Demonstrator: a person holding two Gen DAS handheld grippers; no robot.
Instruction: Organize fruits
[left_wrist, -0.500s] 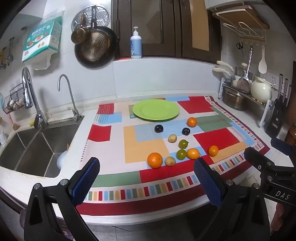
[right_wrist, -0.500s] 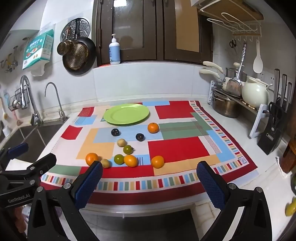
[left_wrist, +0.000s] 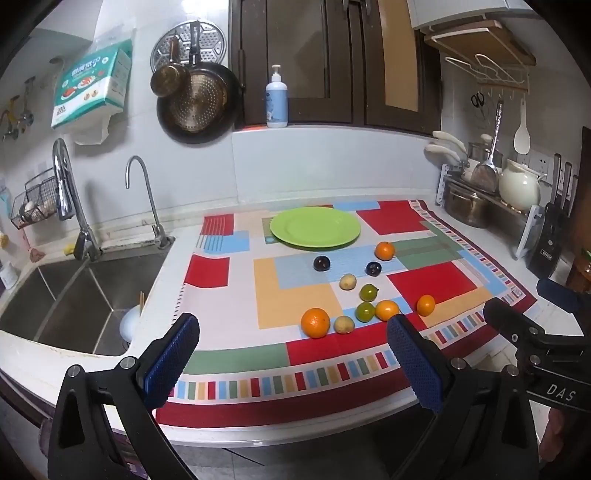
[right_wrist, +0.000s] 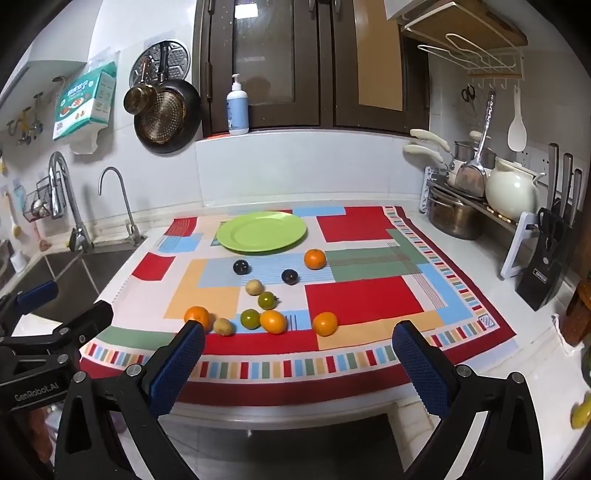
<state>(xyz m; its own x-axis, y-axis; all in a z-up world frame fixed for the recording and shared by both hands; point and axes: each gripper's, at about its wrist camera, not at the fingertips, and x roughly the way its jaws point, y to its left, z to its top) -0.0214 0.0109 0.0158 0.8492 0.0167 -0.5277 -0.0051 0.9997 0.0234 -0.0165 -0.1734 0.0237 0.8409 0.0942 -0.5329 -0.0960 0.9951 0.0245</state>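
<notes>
An empty green plate (left_wrist: 314, 226) (right_wrist: 261, 231) lies at the back of a colourful patchwork cloth (left_wrist: 221, 266) (right_wrist: 365, 291). In front of it lie several small fruits: oranges such as a large one (left_wrist: 315, 322) (right_wrist: 197, 316), two dark plums (left_wrist: 321, 263) (right_wrist: 241, 266), two green fruits (left_wrist: 365, 311) (right_wrist: 250, 318) and two yellowish ones (left_wrist: 344, 324) (right_wrist: 223, 326). My left gripper (left_wrist: 291, 354) is open and empty, held off the counter's front edge. My right gripper (right_wrist: 297, 354) is open and empty beside it, also short of the fruits.
A steel sink (left_wrist: 74, 295) with two taps lies left of the cloth. A dish rack with a pot and a white teapot (right_wrist: 511, 192) and a knife block (right_wrist: 546, 269) stand at the right. A soap bottle (left_wrist: 276, 98) stands on the back ledge.
Both grippers have edged slightly forward toward the counter. The fruits and plate have not moved.
</notes>
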